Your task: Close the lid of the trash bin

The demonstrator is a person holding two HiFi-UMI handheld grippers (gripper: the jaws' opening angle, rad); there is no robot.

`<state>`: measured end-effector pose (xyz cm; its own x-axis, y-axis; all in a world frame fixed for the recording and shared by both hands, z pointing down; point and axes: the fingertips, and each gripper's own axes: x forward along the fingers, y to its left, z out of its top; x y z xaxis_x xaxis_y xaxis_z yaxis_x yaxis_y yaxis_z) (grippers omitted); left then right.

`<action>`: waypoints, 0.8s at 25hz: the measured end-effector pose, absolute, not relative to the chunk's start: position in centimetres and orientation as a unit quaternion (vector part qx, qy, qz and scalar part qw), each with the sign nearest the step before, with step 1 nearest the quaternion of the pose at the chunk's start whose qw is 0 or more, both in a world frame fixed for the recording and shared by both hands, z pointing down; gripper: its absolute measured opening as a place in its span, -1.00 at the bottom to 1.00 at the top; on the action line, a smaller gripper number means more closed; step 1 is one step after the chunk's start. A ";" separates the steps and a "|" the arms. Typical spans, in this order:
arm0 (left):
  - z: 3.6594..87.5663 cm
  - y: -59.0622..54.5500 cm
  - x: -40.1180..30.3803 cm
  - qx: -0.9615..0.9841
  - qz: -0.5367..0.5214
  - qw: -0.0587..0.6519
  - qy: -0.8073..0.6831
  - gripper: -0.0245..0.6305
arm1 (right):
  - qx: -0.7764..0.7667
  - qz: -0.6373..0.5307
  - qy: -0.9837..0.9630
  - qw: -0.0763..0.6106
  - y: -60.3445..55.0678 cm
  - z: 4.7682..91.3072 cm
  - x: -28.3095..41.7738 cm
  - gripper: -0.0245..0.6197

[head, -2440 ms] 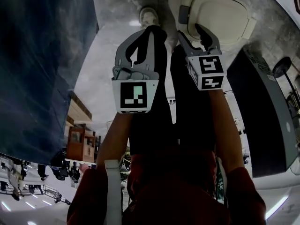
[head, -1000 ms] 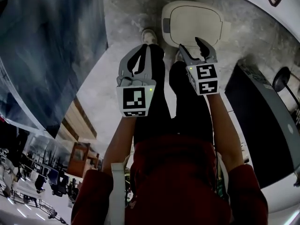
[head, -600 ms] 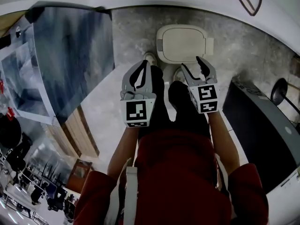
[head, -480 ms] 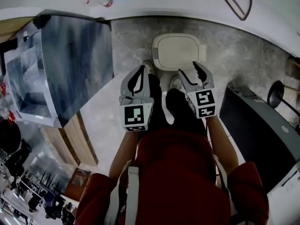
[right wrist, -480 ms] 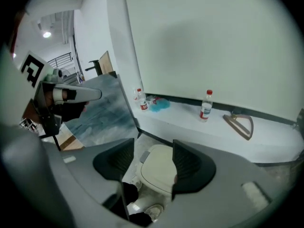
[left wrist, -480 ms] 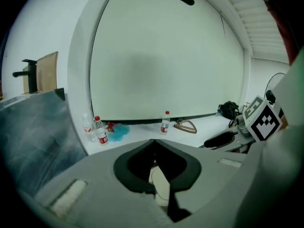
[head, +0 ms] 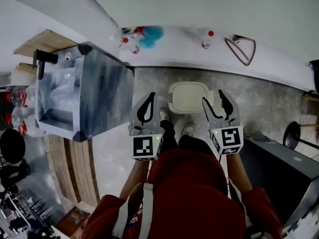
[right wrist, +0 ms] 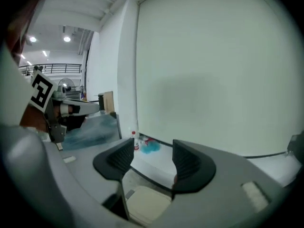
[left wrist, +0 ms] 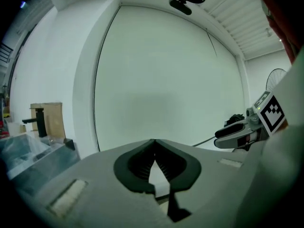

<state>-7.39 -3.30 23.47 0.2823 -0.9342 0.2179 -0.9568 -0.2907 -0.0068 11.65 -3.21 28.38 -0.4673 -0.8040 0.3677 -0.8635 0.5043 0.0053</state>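
Note:
The trash bin (head: 188, 97) stands on the grey floor ahead of the person's feet, and its cream lid (right wrist: 146, 205) lies flat and closed. My left gripper (head: 151, 96) is held up to the left of the bin and well above it, shut with nothing between its jaws; in the left gripper view (left wrist: 153, 142) the jaws meet at the tip and face a white wall. My right gripper (head: 213, 97) hovers to the right of the bin, open and empty. In the right gripper view (right wrist: 153, 150) the lid shows low between the jaws.
A steel sink unit (head: 84, 96) with a black tap stands at the left. A white ledge (head: 179, 46) behind the bin carries small bottles (head: 206, 39), a blue tuft (head: 149, 36) and a brown loop (head: 241, 49). A black cabinet (head: 279, 171) and a fan (head: 294, 133) sit at the right.
The head view has tilted up, so the bin looks smaller and farther away. Both grippers have risen away from the lid. The lid stays closed, the left gripper shut, the right open.

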 end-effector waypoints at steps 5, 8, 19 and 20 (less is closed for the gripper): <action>16.8 -3.0 -7.4 0.791 0.052 0.012 -0.610 -0.91 | 0.515 -0.003 -0.851 0.107 -2.9 19.7 13.3 -0.15; 13.8 -2.9 -6.8 0.794 0.039 -0.021 -0.606 -0.91 | 0.518 -0.028 -0.852 0.064 -2.8 15.3 13.8 -0.15; 4.3 -1.6 -5.1 0.785 -0.034 -0.114 -0.608 -0.91 | 0.558 -0.137 -0.818 -0.016 -1.9 5.0 17.5 -0.17; 3.8 -1.3 -5.1 0.784 -0.039 -0.117 -0.609 -0.91 | 0.563 -0.146 -0.813 -0.016 -1.8 4.6 17.7 -0.17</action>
<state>-5.11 -1.32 3.79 0.2556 -0.9449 -0.2044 -0.9633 -0.2311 -0.1364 17.74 -1.78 4.58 -0.3650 -0.9111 -0.1915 -0.9207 0.3228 0.2194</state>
